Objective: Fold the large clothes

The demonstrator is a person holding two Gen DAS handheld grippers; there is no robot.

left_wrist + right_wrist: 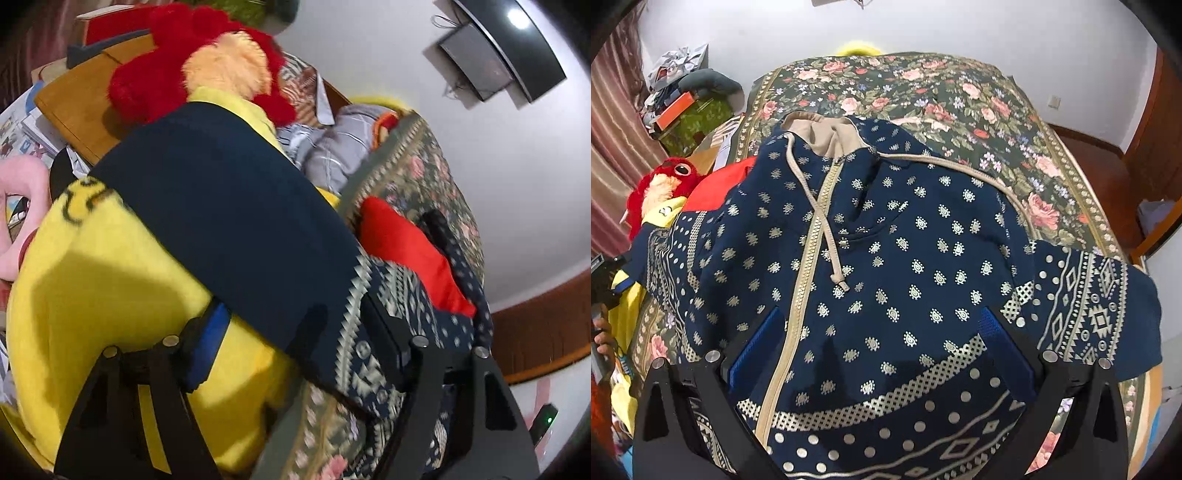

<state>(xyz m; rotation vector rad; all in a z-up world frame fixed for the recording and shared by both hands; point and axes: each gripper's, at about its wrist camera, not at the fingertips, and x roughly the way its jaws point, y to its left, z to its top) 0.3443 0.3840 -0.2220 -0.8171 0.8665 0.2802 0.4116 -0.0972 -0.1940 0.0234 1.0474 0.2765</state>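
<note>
A navy hoodie (905, 258) with cream paisley print, a cream zipper and a beige hood lining lies front up on a floral bedspread (960, 96). My right gripper (879, 347) hovers over its lower body, jaws wide apart, the blue pads (753, 347) clear of the cloth. One sleeve (1089, 314) sticks out to the right. The other sleeve (240, 229) drapes over a yellow plush toy (92, 295). My left gripper (295, 339) straddles that sleeve near its patterned band, one finger on each side and no clear squeeze on the cloth.
A red plush toy (207, 62) leans against a wooden headboard (81, 99). A red cushion (406, 251) lies beside the sleeve. Grey striped bedding (332, 147) is bunched behind. Cluttered boxes (683, 99) stand at the back left. A hand (604, 339) shows at the left edge.
</note>
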